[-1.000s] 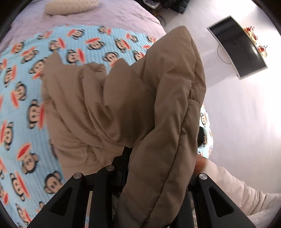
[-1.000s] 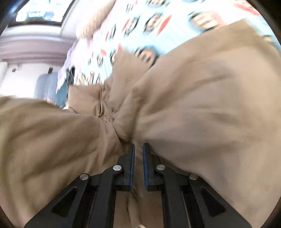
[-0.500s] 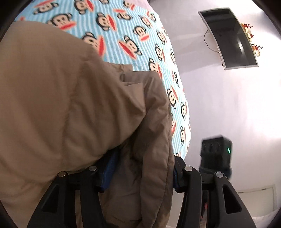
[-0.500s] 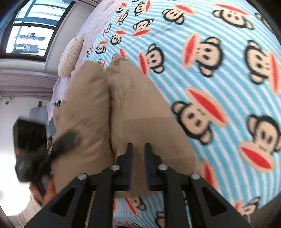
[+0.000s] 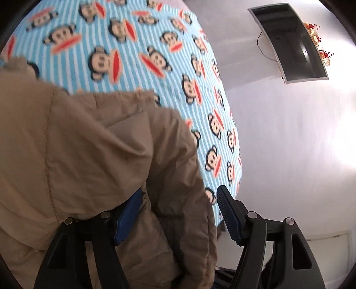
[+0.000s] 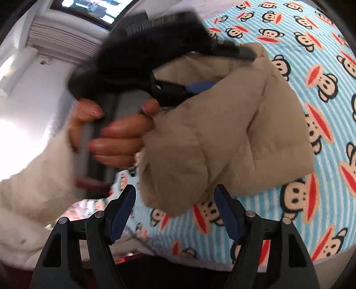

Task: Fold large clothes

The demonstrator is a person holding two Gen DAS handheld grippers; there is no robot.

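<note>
A tan padded jacket lies bunched on the monkey-print blue striped blanket. My left gripper is open, its jaws wide apart, with a fold of the jacket lying loose between them; the jacket drapes over the left finger. In the right wrist view the jacket is a rolled bundle on the blanket. My right gripper is open and empty, its jaws to either side of the bundle's near end. The left gripper, held by a hand, shows blurred at the bundle's far end.
A wall-mounted TV hangs on the white wall right of the bed. The blanket's edge drops off to the right. A window and an air conditioner are beyond the person's white sleeve.
Both grippers have opened and let go of the jacket, which now rests on the blanket. The right gripper has pulled back, and the left gripper's hand has come into its view.
</note>
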